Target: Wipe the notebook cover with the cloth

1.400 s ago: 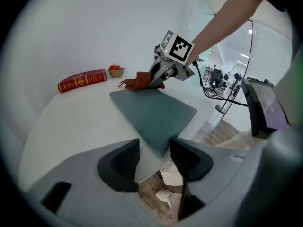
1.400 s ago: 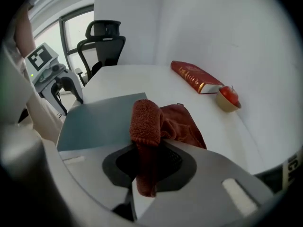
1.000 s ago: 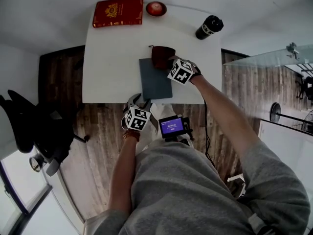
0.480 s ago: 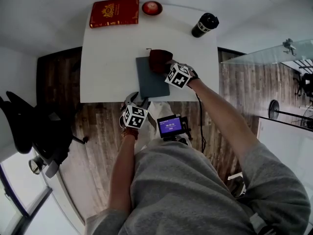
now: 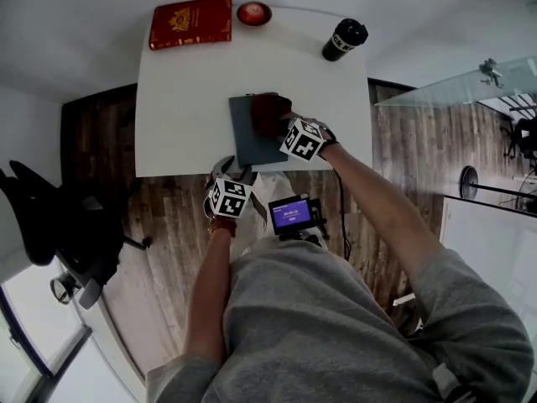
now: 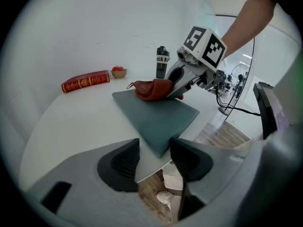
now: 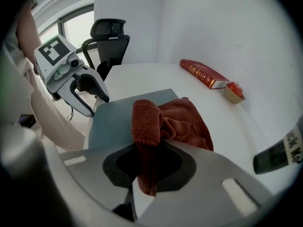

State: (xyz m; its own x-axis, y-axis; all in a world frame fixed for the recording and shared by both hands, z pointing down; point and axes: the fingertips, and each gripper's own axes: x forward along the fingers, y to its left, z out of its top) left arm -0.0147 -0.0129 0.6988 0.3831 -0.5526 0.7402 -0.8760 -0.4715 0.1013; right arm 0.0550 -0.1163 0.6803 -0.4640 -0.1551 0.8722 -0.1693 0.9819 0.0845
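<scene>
A grey-blue notebook [image 5: 252, 133] lies near the front edge of the white table [image 5: 185, 99]; it also shows in the left gripper view, notebook [image 6: 156, 117], and in the right gripper view, notebook [image 7: 118, 117]. A dark red cloth [image 5: 267, 112] rests on its far right part, cloth [image 6: 151, 89], cloth [image 7: 175, 122]. My right gripper [image 5: 281, 126] is shut on the cloth, a fold hanging between its jaws [image 7: 144, 167]. My left gripper [image 5: 233, 173] hovers at the table's front edge, open and empty [image 6: 154, 162], just short of the notebook's near corner.
A red book [image 5: 190, 23] and a small bowl with something red [image 5: 253, 13] sit at the table's far edge. A black bottle [image 5: 344, 39] stands at the far right. A black office chair [image 5: 50, 217] is on the left, over wooden floor.
My right gripper has dragged the cloth toward me and slightly left across the notebook cover. The left gripper has stayed at the table's front edge.
</scene>
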